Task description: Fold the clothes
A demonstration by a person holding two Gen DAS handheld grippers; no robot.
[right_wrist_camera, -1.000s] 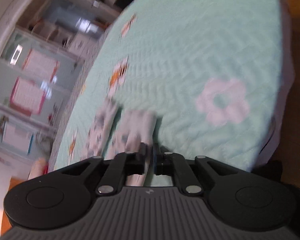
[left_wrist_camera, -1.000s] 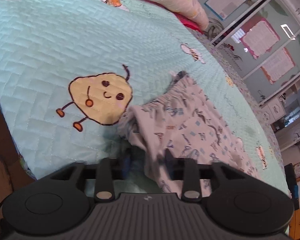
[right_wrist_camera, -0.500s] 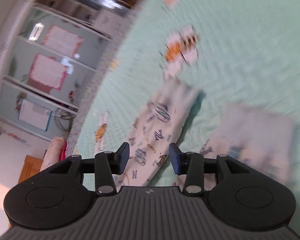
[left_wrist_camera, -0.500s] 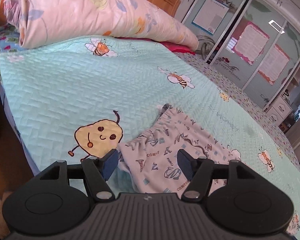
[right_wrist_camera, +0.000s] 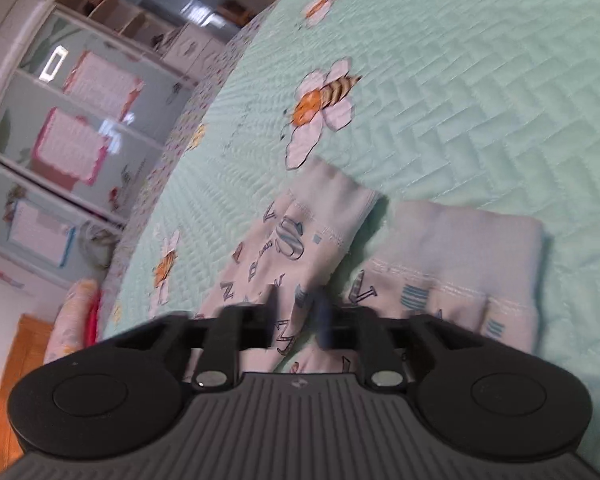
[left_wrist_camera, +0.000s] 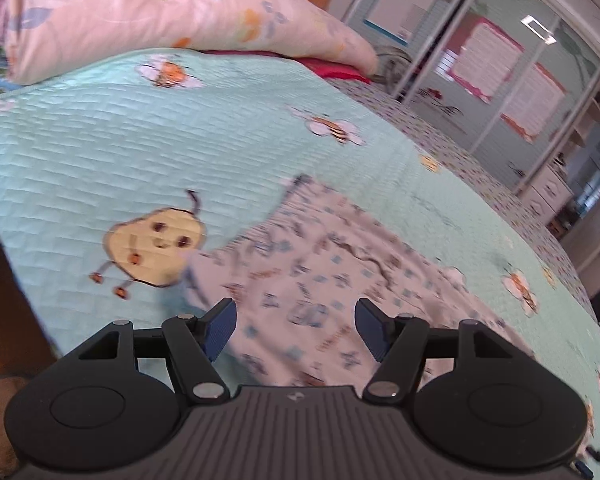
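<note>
Left wrist view: the left gripper [left_wrist_camera: 296, 328] hangs above a child's printed trousers [left_wrist_camera: 324, 280] spread on a mint quilted bedspread [left_wrist_camera: 120, 152]. Its two blue pads [left_wrist_camera: 220, 326] stand wide apart with nothing between them; the cloth lies below and beyond the fingertips, untouched. The jaws have just been opening and then hold at that spread. The gathered waistband [left_wrist_camera: 260, 228] lies ahead of the left finger, and just beyond it sits an embroidered pear figure [left_wrist_camera: 154, 246]. Farther ahead are two embroidered bees, a rolled floral duvet [left_wrist_camera: 160, 12] and a wardrobe with sliding doors [left_wrist_camera: 500, 68].

Right wrist view: the right gripper [right_wrist_camera: 296, 316] points at the leg ends of the same trousers [right_wrist_camera: 292, 248]. One leg runs forward from between the fingertips, its hem [right_wrist_camera: 332, 188] reaching an embroidered bee [right_wrist_camera: 320, 108]; the other leg cuff [right_wrist_camera: 460, 256] lies ahead of the right finger. The fingers are partly spread and have just been closing. Motion blur hides the tips, so contact with the cloth cannot be settled, though a gap appears to remain between them with fabric showing through it.
</note>
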